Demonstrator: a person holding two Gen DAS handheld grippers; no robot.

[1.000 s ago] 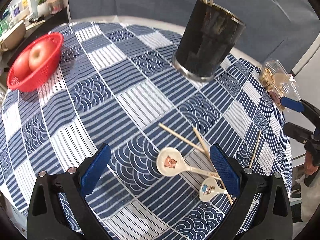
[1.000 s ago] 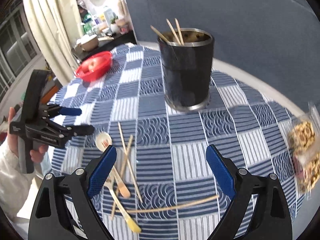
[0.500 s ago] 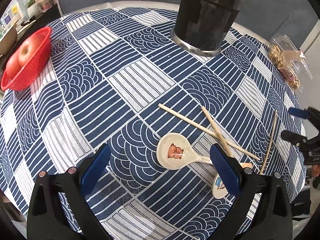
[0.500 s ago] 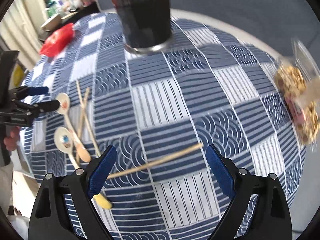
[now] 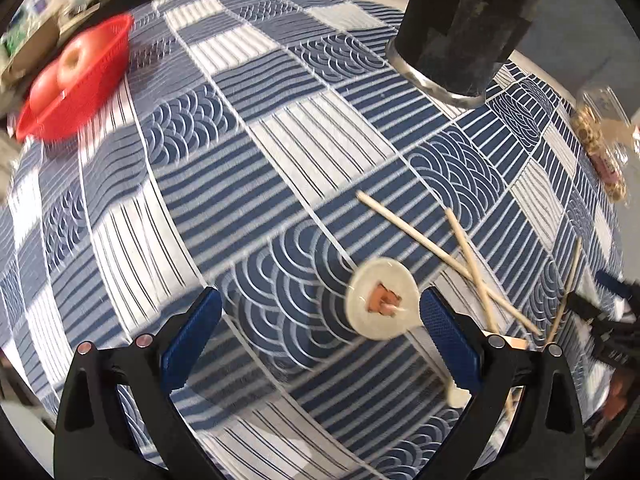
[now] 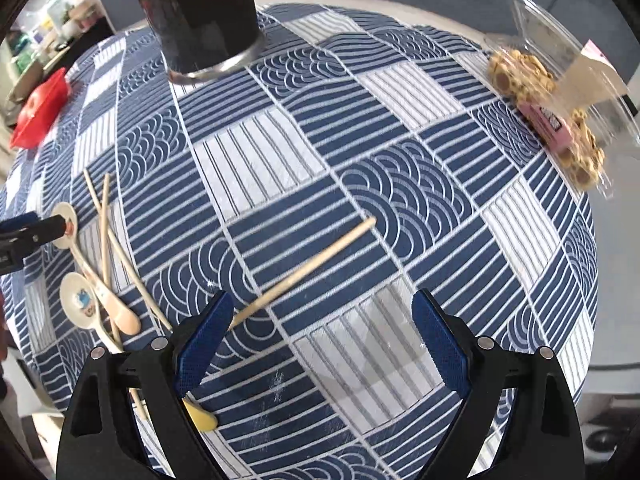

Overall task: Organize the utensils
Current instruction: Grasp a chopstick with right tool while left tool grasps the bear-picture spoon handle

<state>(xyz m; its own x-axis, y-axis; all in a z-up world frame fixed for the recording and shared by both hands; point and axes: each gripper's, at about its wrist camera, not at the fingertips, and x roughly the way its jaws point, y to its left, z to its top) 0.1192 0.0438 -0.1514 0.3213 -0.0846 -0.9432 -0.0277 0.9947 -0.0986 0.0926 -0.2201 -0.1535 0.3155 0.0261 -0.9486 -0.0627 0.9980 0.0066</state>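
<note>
Since a second ago both grippers have dropped closer to the table and tipped further downward: the black holder, whose rim and chopsticks were in view then, is now cut off at the top of both views, and the utensils on the cloth sit larger and nearer the fingers.

The left gripper [image 5: 320, 328] hangs over the blue-and-white checked tablecloth [image 5: 248, 184] with its jaws spread wide and nothing between the pads. A white spoon with a small picture in its bowl [image 5: 382, 300] lies just inside its right finger, the handle running under that finger. Two crossed chopsticks [image 5: 460, 256] lie just beyond the spoon, and another chopstick [image 5: 568, 284] lies further right, near the table edge.

The right gripper [image 6: 322, 328] is likewise wide open and empty. A single chopstick [image 6: 308, 268] lies slanted on the cloth, its near end touching or just at the tip of the left finger; the pads do not press on it. At the left of this view lie the crossed chopsticks, the pictured spoon and a second spoon [image 6: 80, 300], with the left gripper's fingertips over them.

The black holder [image 6: 200, 16] stands upright at the far side of the table. A red basket of apples [image 5: 76, 88] sits at the far left, and a clear box of cookies [image 6: 556, 112] at the right edge.
</note>
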